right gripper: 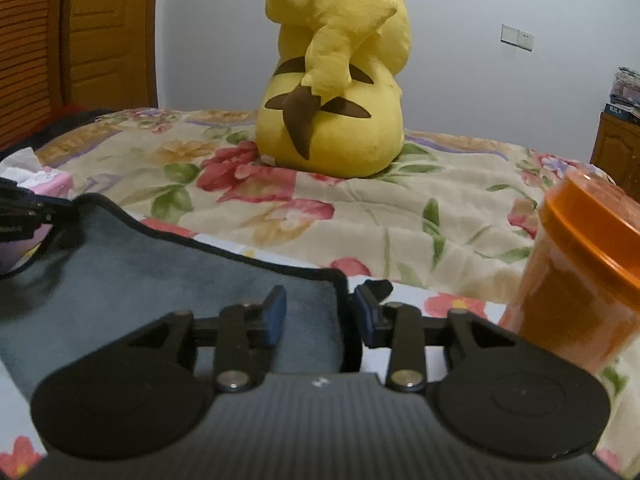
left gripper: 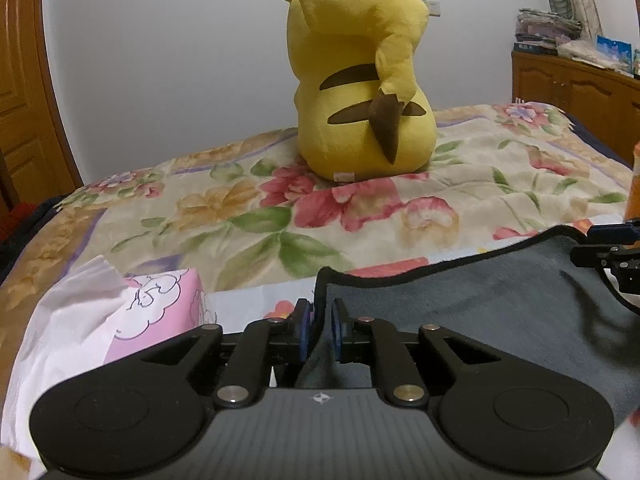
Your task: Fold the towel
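Observation:
A dark grey towel (left gripper: 472,304) with a black hem lies on the floral bed cover; it also shows in the right wrist view (right gripper: 168,268). My left gripper (left gripper: 320,324) is shut on the towel's left corner, with the cloth pinched between the blue pads. My right gripper (right gripper: 320,312) is part open, its fingers on either side of the towel's right corner and hem. The pads do not press the cloth. Each gripper shows at the edge of the other's view.
A yellow plush toy (left gripper: 360,80) sits on the floral bed cover (left gripper: 224,216) behind the towel. A pink tissue pack (left gripper: 156,312) lies left of the left gripper. An orange jar (right gripper: 576,280) stands right of the right gripper. A wooden cabinet (left gripper: 576,84) stands far right.

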Action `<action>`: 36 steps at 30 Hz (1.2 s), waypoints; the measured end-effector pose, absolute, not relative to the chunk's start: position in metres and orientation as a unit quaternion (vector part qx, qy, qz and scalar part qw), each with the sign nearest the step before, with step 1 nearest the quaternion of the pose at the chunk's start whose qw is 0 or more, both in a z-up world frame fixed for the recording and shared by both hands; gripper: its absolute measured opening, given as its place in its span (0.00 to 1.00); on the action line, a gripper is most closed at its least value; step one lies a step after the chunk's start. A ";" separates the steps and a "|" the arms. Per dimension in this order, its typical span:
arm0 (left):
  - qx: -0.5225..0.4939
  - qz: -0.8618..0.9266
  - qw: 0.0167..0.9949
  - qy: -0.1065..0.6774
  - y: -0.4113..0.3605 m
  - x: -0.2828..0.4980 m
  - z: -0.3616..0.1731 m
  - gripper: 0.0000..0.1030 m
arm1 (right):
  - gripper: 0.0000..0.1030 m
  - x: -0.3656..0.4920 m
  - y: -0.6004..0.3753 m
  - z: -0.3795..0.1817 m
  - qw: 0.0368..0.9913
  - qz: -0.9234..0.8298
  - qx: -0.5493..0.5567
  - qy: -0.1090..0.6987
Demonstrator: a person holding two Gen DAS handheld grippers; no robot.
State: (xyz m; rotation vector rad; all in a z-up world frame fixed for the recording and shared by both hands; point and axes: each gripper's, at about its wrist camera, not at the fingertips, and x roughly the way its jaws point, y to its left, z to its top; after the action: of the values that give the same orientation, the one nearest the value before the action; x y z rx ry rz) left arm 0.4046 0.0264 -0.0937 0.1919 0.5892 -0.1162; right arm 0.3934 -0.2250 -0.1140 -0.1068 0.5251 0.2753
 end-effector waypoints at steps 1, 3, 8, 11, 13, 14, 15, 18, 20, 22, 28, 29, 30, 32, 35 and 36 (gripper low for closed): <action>0.095 -0.058 0.950 0.291 0.026 0.401 -0.093 0.18 | 0.37 0.390 -0.225 -0.113 0.954 0.137 -0.051 0.260; 0.092 -0.060 0.950 0.293 0.026 0.394 -0.091 0.19 | 0.37 0.382 -0.226 -0.112 0.953 0.140 -0.047 0.264; 0.083 -0.065 0.946 0.308 0.026 0.371 -0.093 0.19 | 0.37 0.351 -0.228 -0.108 0.949 0.153 -0.038 0.273; 0.078 -0.068 0.943 0.316 0.026 0.357 -0.095 0.19 | 0.37 0.335 -0.230 -0.106 0.946 0.157 -0.031 0.281; 0.077 -0.072 0.941 0.321 0.025 0.347 -0.096 0.20 | 0.37 0.326 -0.231 -0.104 0.946 0.159 -0.027 0.282; 0.079 -0.073 0.940 0.323 0.025 0.342 -0.096 0.20 | 0.37 0.321 -0.232 -0.103 0.945 0.161 -0.024 0.284; 0.081 -0.074 0.940 0.324 0.024 0.338 -0.095 0.20 | 0.37 0.317 -0.234 -0.102 0.944 0.161 -0.020 0.287; 0.081 -0.079 0.937 0.331 0.023 0.327 -0.095 0.24 | 0.37 0.304 -0.237 -0.095 0.943 0.160 -0.012 0.290; 0.083 -0.079 0.936 0.333 0.021 0.319 -0.094 0.29 | 0.37 0.295 -0.238 -0.090 0.945 0.159 -0.015 0.286; 0.082 -0.082 0.935 0.335 0.020 0.313 -0.093 0.31 | 0.37 0.286 -0.240 -0.086 0.946 0.157 -0.014 0.283; 0.085 -0.090 0.935 0.333 0.016 0.292 -0.086 0.36 | 0.37 0.268 -0.241 -0.081 0.946 0.152 -0.016 0.285; 0.084 -0.090 0.935 0.332 0.015 0.289 -0.085 0.38 | 0.37 0.265 -0.241 -0.081 0.946 0.150 -0.015 0.286; 0.084 -0.091 0.935 0.332 0.015 0.286 -0.084 0.38 | 0.37 0.263 -0.240 -0.082 0.946 0.148 -0.014 0.287; 0.084 -0.088 0.936 0.330 0.014 0.281 -0.082 0.44 | 0.37 0.258 -0.239 -0.082 0.946 0.146 -0.014 0.290; 0.075 -0.083 0.938 0.328 0.014 0.274 -0.076 0.50 | 0.37 0.251 -0.237 -0.081 0.945 0.146 -0.013 0.291; 0.073 -0.083 0.939 0.327 0.015 0.272 -0.074 0.51 | 0.37 0.249 -0.236 -0.080 0.945 0.146 -0.012 0.292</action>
State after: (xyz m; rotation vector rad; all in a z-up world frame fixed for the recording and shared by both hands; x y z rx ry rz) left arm 0.2718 0.0145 -0.0744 0.1485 0.6679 -0.1689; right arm 0.2490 -0.2362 -0.0804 -0.0252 0.5940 0.2967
